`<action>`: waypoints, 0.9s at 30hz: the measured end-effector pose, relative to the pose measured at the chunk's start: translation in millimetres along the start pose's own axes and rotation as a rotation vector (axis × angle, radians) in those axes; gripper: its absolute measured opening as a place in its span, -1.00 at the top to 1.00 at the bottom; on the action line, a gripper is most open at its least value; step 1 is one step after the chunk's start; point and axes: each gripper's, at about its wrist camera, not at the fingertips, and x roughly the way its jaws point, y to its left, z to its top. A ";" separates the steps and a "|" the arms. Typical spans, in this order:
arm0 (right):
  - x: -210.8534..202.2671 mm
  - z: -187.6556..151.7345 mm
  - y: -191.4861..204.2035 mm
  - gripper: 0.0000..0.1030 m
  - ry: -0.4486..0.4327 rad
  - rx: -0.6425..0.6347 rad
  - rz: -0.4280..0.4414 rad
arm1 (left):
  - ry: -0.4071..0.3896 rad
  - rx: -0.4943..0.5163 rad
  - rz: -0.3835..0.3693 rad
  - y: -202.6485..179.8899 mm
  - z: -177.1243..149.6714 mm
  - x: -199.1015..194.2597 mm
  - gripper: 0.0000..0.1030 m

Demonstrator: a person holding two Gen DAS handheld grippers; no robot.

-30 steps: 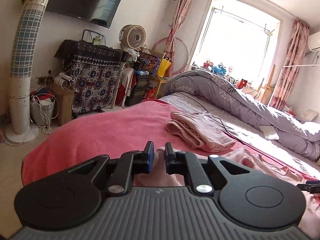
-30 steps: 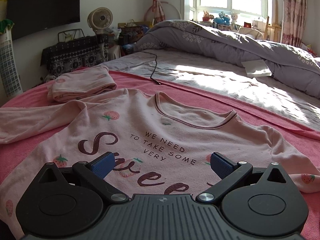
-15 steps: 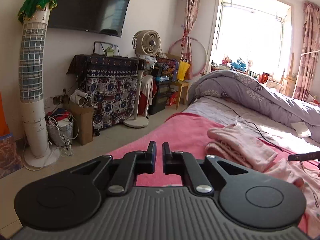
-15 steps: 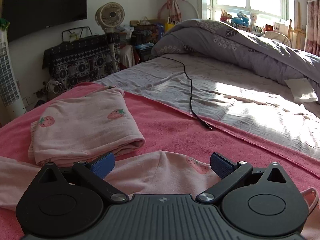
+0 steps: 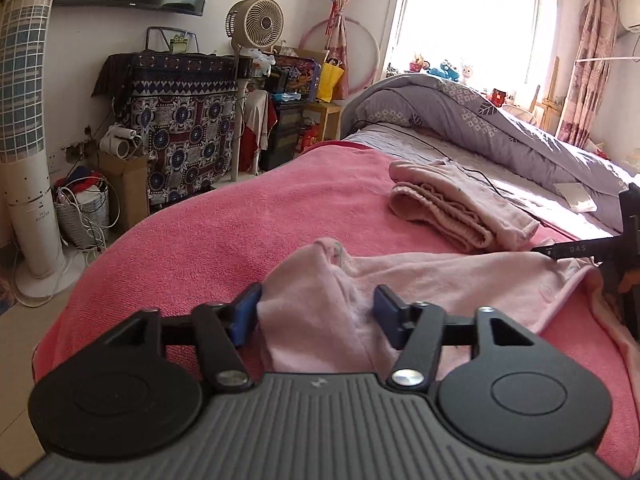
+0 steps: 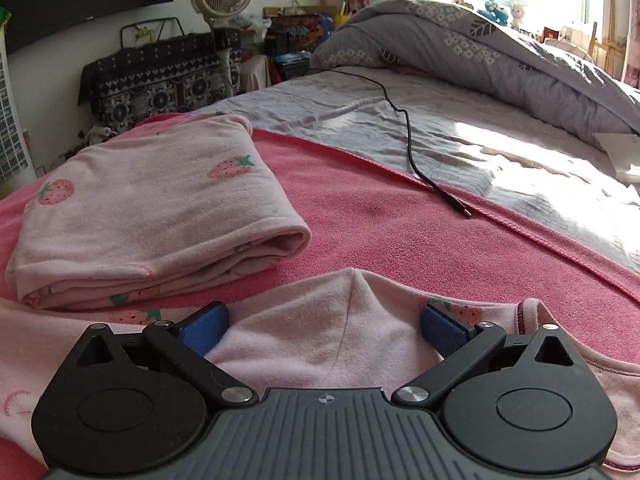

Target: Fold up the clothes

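Folded pink garment just beyond pink top, black cable perhaps touching blanket

A pink blanket covers the near part of the bed. A grey floral duvet is bunched along the window side. A black charging cable lies across the grey sheet. A pedestal fan stands beside a patterned-cloth-covered cabinet.

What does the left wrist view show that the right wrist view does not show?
Only the left wrist view shows the tower fan and the right gripper at the pink shirt's far edge. Only the right wrist view shows the black cable. Both show the folded pink garment, the pink blanket and open jaws over shirt fabric.
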 end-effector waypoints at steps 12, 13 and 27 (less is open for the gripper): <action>-37.3 24.2 -8.0 0.71 -0.169 0.062 -0.026 | -0.311 -0.036 0.014 -20.4 41.5 -44.0 0.65; -39.0 27.2 -13.2 0.68 -0.181 0.090 -0.001 | -0.333 -0.021 0.026 -23.3 46.2 -43.1 0.64; 17.3 9.9 -23.4 -1.00 -0.038 -0.024 -0.153 | -0.126 -0.180 0.151 12.4 33.0 28.3 0.56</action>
